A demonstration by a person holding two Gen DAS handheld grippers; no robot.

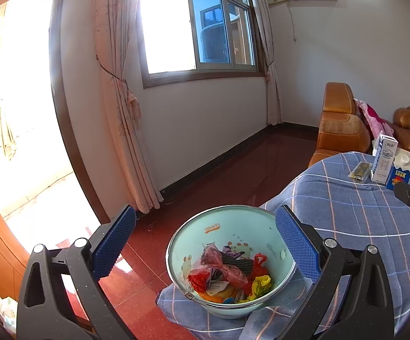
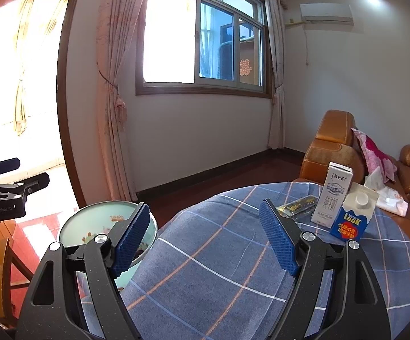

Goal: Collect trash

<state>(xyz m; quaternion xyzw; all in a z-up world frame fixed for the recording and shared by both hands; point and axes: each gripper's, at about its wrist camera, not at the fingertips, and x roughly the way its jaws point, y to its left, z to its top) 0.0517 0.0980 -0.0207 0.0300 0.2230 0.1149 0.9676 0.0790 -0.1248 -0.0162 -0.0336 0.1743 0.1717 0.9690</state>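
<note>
Both grippers, left gripper (image 1: 205, 252) and right gripper (image 2: 205, 235), gape wide, holding nothing. Bucket (image 1: 264, 221) sits at counter (image 2: 205, 269) edge; reaching for far cartons (image 2: 332, 198) I might knock it off.

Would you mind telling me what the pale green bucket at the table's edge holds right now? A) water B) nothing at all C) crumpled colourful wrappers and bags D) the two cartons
C: in the left wrist view the bucket has a heap of crumpled wrappers and bags at its bottom, while the two cartons stand on the checked tablecloth.
</note>
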